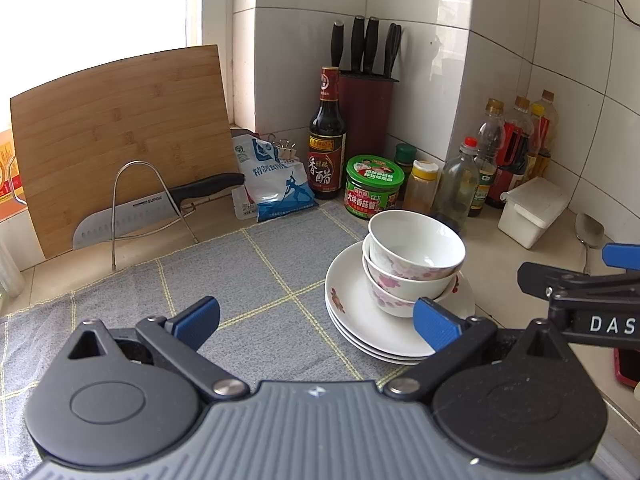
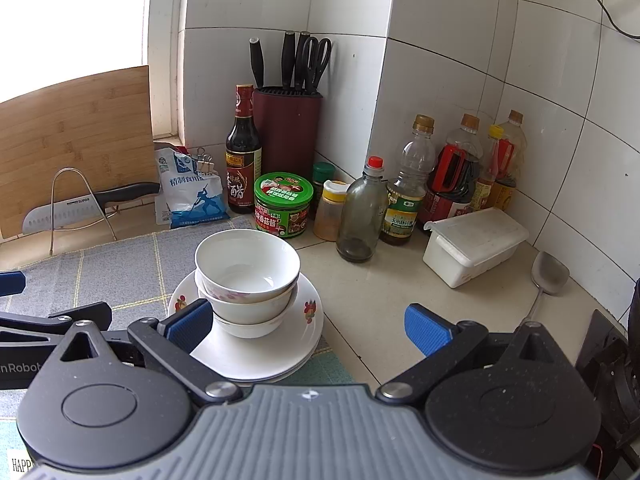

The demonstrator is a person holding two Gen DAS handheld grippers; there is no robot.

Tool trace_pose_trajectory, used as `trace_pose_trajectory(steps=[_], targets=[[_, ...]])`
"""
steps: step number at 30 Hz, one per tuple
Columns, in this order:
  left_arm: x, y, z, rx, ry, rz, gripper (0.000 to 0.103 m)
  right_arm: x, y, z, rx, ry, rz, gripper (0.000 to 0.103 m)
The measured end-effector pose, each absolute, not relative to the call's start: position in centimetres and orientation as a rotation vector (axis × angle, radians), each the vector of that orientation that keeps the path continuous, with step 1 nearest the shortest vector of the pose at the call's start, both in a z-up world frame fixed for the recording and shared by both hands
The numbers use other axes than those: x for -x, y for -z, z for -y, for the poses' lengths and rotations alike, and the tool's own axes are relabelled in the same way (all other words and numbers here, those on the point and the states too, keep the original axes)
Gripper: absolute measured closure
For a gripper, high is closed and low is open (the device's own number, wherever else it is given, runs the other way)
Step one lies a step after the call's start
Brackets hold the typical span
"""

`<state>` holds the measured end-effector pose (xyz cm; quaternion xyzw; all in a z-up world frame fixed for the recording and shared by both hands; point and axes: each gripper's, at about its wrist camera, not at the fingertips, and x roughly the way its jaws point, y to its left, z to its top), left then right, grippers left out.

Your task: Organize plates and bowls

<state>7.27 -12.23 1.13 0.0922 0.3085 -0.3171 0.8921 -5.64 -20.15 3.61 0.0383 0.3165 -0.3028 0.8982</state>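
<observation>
Three white bowls with pink flowers [image 1: 416,256] are nested and stand on a stack of three white plates [image 1: 352,312] at the right edge of a grey checked mat [image 1: 240,280]. The bowls [image 2: 248,268] and plates [image 2: 280,344] also show in the right wrist view. My left gripper [image 1: 316,322] is open and empty, just left of and in front of the stack. My right gripper [image 2: 308,330] is open and empty, in front of the stack's right side; its body [image 1: 580,292] shows at the right of the left wrist view.
A cutting board [image 1: 120,140] and a knife in a wire rack [image 1: 152,208] stand at the back left. A salt bag [image 1: 276,180], vinegar bottle [image 1: 326,136], knife block [image 1: 366,108], green jar [image 1: 372,186], several bottles [image 2: 440,176], a white box [image 2: 476,244] and a spoon [image 2: 548,276] line the tiled wall.
</observation>
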Motion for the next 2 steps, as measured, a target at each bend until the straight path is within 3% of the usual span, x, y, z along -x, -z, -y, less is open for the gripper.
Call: trace_pose_trajectory(steps=[2], targets=[[-7.29,-1.14,12.24,-0.193,0.66,-0.64,0.001,5.63,-3.62,20.18,-0.079,0.626,-0.656,0.0]])
